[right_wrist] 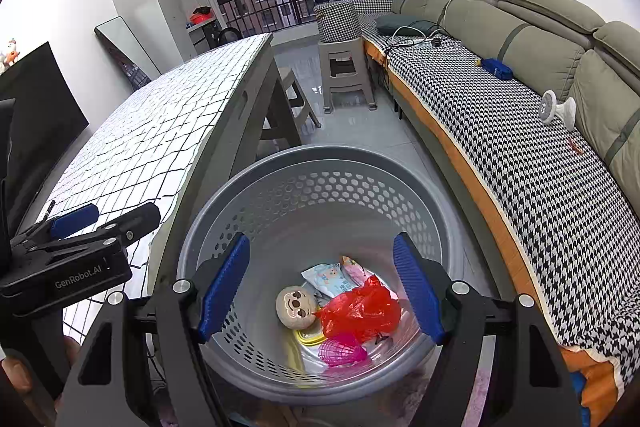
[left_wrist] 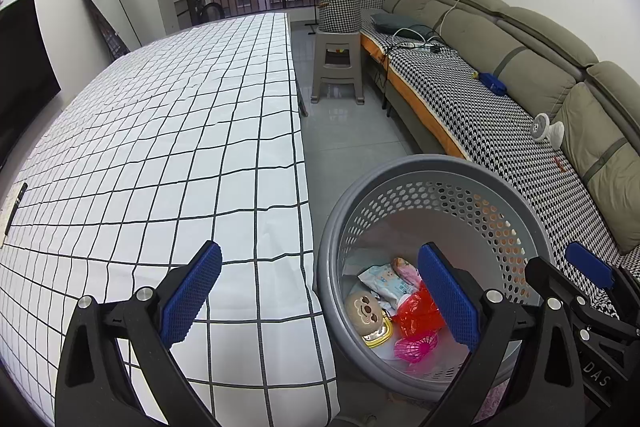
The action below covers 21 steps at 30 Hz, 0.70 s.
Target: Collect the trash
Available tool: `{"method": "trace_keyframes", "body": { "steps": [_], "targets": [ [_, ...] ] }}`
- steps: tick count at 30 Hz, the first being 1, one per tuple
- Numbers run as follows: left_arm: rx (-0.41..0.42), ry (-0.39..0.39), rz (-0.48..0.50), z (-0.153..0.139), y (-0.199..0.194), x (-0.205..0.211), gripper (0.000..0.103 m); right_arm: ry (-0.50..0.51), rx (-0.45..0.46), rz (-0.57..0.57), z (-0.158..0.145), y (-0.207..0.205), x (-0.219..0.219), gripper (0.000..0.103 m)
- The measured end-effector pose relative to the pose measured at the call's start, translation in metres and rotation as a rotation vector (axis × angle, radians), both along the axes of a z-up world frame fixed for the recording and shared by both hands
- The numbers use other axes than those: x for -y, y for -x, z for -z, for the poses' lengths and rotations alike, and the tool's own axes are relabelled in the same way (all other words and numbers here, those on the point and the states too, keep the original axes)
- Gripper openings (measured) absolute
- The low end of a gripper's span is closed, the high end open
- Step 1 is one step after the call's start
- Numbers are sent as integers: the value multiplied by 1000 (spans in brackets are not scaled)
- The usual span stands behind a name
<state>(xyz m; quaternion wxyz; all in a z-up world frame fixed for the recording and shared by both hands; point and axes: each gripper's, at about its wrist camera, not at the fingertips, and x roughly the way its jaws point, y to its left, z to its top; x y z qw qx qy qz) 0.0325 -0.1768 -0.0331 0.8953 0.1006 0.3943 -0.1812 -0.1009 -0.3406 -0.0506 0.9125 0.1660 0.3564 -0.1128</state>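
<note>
- The right gripper (right_wrist: 322,289) tilts down over the mouth of the grey perforated basket (right_wrist: 320,157), its blue pads spread wide with nothing between them.
- In the right wrist view the trash lies on the basket's bottom: a red plastic bag (right_wrist: 360,309), a pink mesh piece (right_wrist: 340,347) just beside it, a round beige toy face (right_wrist: 294,307) and a pale wipes packet (right_wrist: 330,277) toward the far wall.
- The left gripper (left_wrist: 320,299) also slants downward, its jaws wide and empty; one finger sits over the near right corner of the table (left_wrist: 180,131) with its checked cloth, the other over the basket's rim.
- The basket stands on the floor, between the table's right edge and the sofa (left_wrist: 500,99).
- A bare hand (right_wrist: 16,379) shows at the lower left edge of the right wrist view, under the left gripper's body.
</note>
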Motion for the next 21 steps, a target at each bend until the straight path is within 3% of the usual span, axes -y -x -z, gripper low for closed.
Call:
{"method": "trace_keyframes", "body": {
  "steps": [21],
  "targets": [
    [-4,-2,2,3,0,1,97,-1,-1,0,-1,-1,-2,71]
  ]
}}
